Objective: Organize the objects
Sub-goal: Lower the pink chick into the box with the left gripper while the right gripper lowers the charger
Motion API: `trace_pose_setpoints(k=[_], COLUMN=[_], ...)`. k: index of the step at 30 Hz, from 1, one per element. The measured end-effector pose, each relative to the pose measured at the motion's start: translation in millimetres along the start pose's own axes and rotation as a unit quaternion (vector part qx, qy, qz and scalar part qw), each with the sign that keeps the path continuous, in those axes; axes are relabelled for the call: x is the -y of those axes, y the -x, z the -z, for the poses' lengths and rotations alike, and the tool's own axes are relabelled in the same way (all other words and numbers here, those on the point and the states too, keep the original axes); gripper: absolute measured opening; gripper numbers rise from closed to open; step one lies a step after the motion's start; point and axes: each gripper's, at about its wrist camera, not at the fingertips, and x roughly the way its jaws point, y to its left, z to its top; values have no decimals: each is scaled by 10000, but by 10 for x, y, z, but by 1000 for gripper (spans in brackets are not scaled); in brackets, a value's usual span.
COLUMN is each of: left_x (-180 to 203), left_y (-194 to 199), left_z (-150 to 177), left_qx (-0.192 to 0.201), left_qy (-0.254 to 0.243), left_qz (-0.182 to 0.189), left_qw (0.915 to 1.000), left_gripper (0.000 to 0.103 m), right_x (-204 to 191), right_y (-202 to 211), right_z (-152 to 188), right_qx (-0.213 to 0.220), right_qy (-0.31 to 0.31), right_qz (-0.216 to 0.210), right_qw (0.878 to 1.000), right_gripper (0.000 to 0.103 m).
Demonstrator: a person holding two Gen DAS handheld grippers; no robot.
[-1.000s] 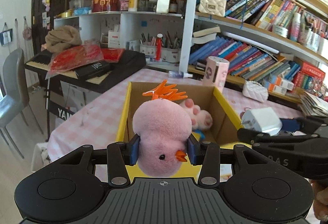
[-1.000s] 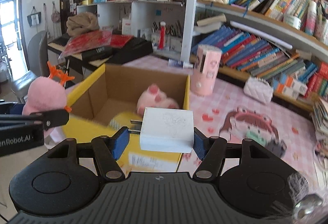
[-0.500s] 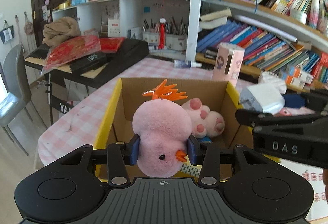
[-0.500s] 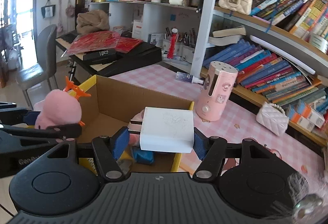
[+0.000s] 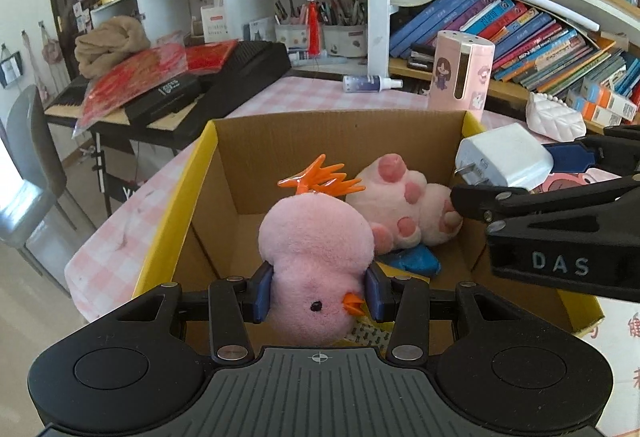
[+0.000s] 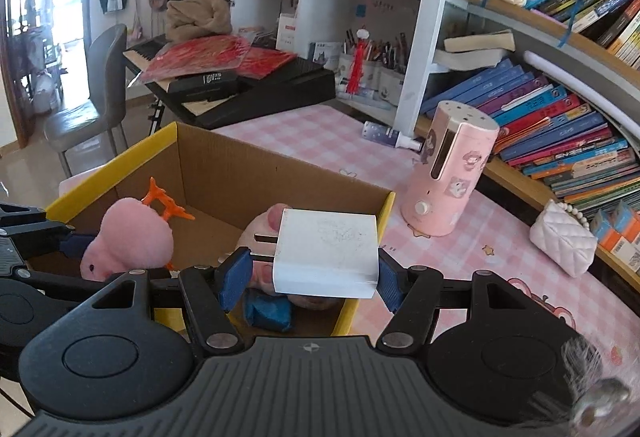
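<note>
The left gripper [image 5: 318, 297] is closed on a pink plush chick [image 5: 316, 269], its blue pads pressed into the toy's sides. The chick is held upside down over the open cardboard box [image 5: 248, 157], with its orange feet [image 5: 320, 179] pointing up and its eye and beak facing the camera. The right gripper [image 6: 316, 275] is clamped on a white charger [image 6: 328, 251], which is held flat at the box's right edge with its two prongs turned left, toward the box interior. Inside the box, a pink plush paw [image 5: 404, 205] and a blue object [image 5: 412, 261] are seen lying on the bottom. In the right wrist view, a pink cylindrical humidifier [image 6: 452, 173] and a white quilted purse [image 6: 564, 241] are shown on the pink checked tablecloth [image 6: 320, 137]. In the left wrist view, the charger is seen from the side, above the right wall.
</note>
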Motion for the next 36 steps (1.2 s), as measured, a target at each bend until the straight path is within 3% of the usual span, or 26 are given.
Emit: trace_pose_setpoints(k=[14,24,36], left_x=[84,57,-31], left_y=[-138,-284,-215], left_z=[-70,-72,-58], left_qx=[25,-191,-40], left_qy=[-188,-115,68], left_qz=[-175,-336,-341], left_qw=[9997,9992,9994], left_gripper=[44,45,48], right_x=[20,57,65], right_y=[-128,-166,-201], right_z=[-24,-55,-115], right_qx=[47,53,101], right_qy=[265,276,338], right_qz=[-114,-108,-136], right_qw=[9996,9995,9993], right_gripper=[62,62,62])
